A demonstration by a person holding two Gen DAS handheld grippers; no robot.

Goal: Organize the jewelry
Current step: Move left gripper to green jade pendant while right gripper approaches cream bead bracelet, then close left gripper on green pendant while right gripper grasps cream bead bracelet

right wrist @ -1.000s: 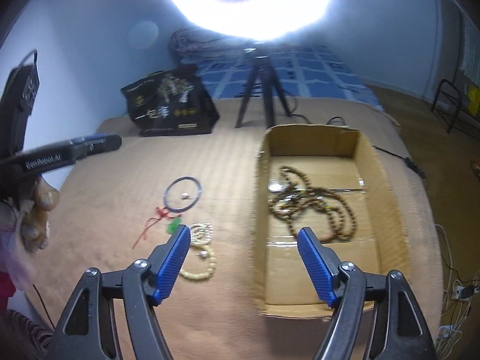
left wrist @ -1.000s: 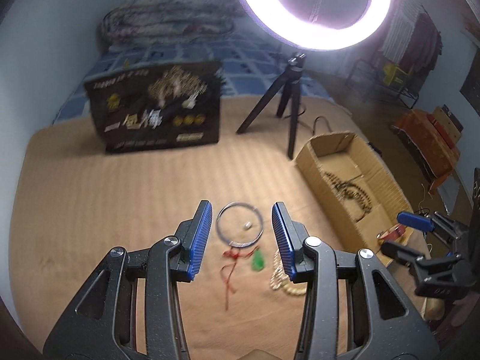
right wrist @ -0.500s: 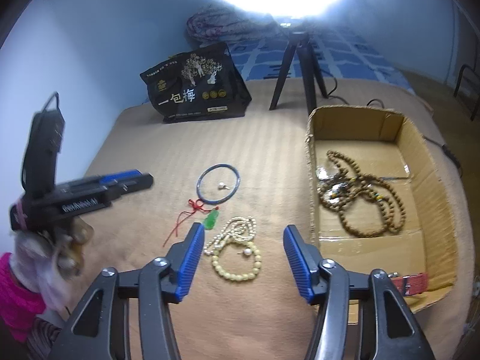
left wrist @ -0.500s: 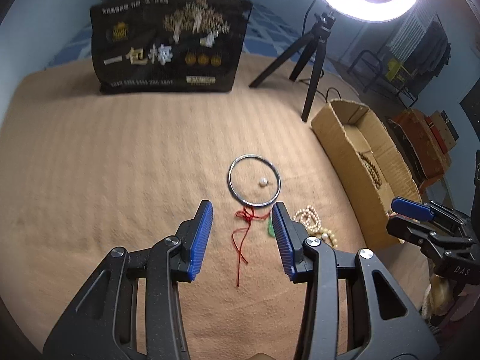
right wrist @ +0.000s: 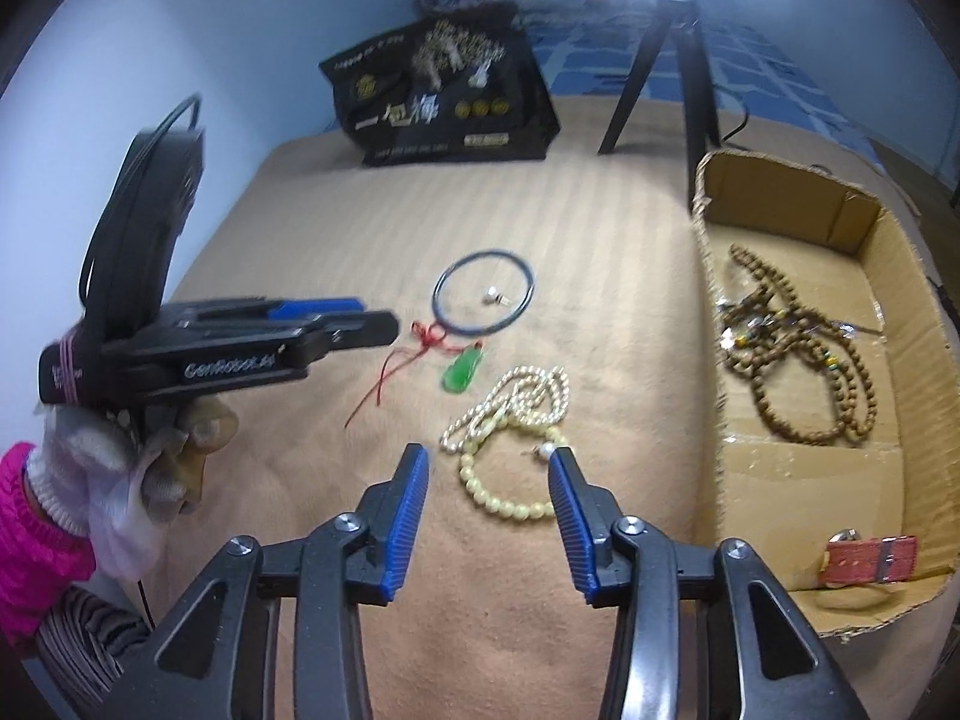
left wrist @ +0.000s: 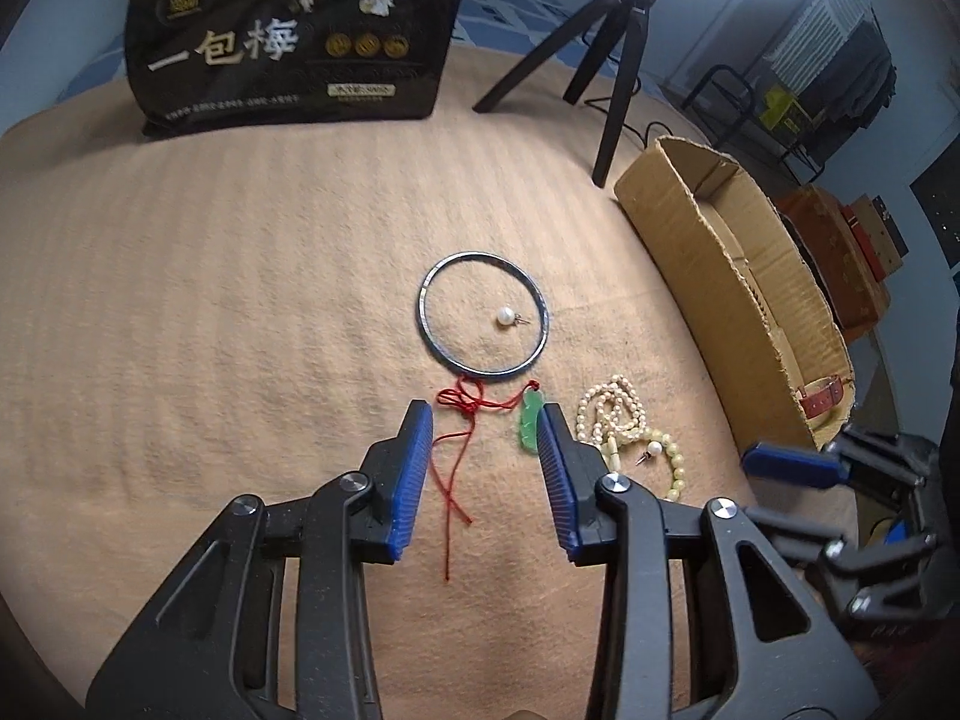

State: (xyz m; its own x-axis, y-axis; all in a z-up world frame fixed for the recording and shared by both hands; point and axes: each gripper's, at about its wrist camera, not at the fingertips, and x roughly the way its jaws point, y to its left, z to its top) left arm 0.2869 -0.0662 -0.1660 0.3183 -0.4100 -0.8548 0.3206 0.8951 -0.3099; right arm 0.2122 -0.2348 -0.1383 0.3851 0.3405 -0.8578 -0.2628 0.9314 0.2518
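Observation:
My left gripper [left wrist: 485, 420] hangs low over the tan blanket, jaws closing around the red cord [left wrist: 457, 462] without touching it. The cord's green pendant [left wrist: 528, 426] lies against the right finger's outer tip. Just beyond lies a dark bangle [left wrist: 486, 371] with a pearl earring [left wrist: 506, 316] inside it. My right gripper [right wrist: 487, 459] is also closing, over a yellow bead bracelet [right wrist: 504, 504] that the pads do not touch. A pearl necklace [right wrist: 522, 396] and a second earring [right wrist: 545, 451] lie at its tips. The cardboard box [right wrist: 792, 210] holds brown bead strings [right wrist: 798, 372] and a red watch strap [right wrist: 870, 558].
A black printed bag [left wrist: 288, 30] stands at the back of the blanket, with a ring-light tripod [left wrist: 618, 60] beside it. A gloved hand [right wrist: 120, 480] with a pink sleeve holds the left gripper. Furniture and boxes stand beyond the cardboard box.
Both grippers have come down and tipped toward the blanket, so the jewelry looks nearer. The right gripper's jaws have narrowed a lot, and it has shifted from the box to the bead bracelet.

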